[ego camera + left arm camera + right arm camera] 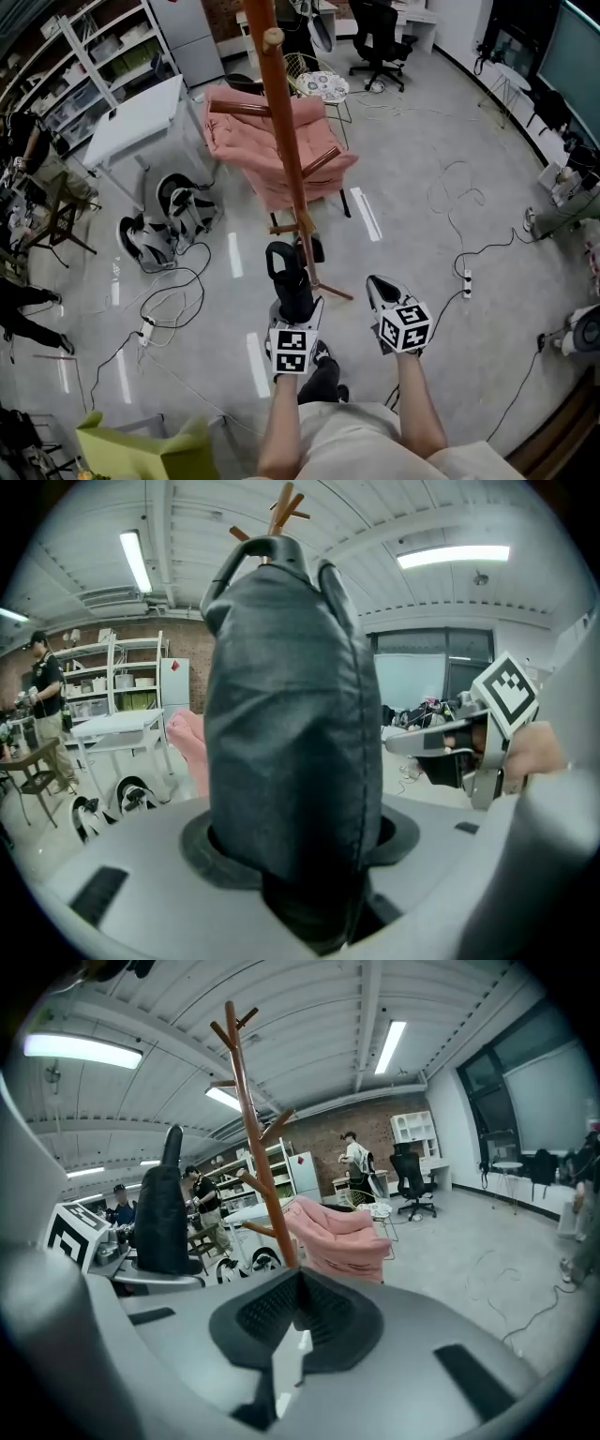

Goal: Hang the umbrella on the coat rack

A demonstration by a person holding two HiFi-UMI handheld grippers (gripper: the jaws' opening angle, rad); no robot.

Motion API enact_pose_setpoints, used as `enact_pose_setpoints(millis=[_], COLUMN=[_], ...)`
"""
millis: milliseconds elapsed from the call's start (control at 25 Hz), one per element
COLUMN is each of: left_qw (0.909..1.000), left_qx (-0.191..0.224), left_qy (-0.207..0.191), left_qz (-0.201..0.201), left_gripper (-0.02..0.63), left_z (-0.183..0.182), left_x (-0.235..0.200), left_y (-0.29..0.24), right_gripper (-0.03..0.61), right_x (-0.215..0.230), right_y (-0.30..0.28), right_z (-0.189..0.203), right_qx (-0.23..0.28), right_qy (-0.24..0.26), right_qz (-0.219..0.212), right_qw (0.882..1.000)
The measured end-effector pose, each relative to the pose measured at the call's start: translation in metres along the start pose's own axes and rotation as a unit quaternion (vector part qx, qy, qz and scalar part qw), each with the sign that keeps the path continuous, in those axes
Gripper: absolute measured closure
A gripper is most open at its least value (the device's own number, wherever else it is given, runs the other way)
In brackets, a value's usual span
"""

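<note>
The left gripper [300, 883] is clamped tight on the lower end of a folded black fabric-sleeved umbrella [291, 714], which it holds upright just before the tall brown wooden coat rack [286, 141]. The right gripper [298, 1321] is closed on nothing. The umbrella looks light, with a soft, slippery sleeve over a stiff core. Its top loop [272, 544] should suit a peg.

Bright, even light falls from ceiling tube lights [82, 1049], streaking glare across the glossy floor [234, 255]. Fisheye distortion bends edges and blackens gripper-view corners.
</note>
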State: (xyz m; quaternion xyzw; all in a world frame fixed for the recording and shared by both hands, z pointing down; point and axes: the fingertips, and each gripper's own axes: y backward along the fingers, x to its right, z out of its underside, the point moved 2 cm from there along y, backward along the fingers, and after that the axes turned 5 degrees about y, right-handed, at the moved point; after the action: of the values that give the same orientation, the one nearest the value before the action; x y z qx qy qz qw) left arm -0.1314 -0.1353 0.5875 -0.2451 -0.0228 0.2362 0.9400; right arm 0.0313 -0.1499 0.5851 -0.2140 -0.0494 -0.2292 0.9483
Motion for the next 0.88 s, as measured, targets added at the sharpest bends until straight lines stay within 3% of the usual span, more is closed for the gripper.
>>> enact_pose_setpoints(millis=[280, 560, 880], left_qw=[0.9995, 0.9989, 0.9990], left_qx=[-0.030, -0.036, -0.037], left_qy=[-0.011, -0.029, -0.023], left_qz=[0.003, 0.012, 0.000], left_gripper=[0.356, 0.356, 0.356], left_z=[0.001, -0.007, -0.013], left_x=[-0.003, -0.006, -0.008], left_y=[-0.029, -0.043, -0.048], right_gripper=[0.574, 0.575, 0.575], right_x=[0.007, 0.002, 0.001], right_y=[-0.037, -0.061, -0.075], right_z=[-0.018, -0.026, -0.032], right_qx=[-0.020, -0.021, -0.027], right_qy=[-0.001, -0.009, -0.008], right_qz=[-0.014, -0.021, -0.043], right_qw=[1.000, 1.000, 0.999])
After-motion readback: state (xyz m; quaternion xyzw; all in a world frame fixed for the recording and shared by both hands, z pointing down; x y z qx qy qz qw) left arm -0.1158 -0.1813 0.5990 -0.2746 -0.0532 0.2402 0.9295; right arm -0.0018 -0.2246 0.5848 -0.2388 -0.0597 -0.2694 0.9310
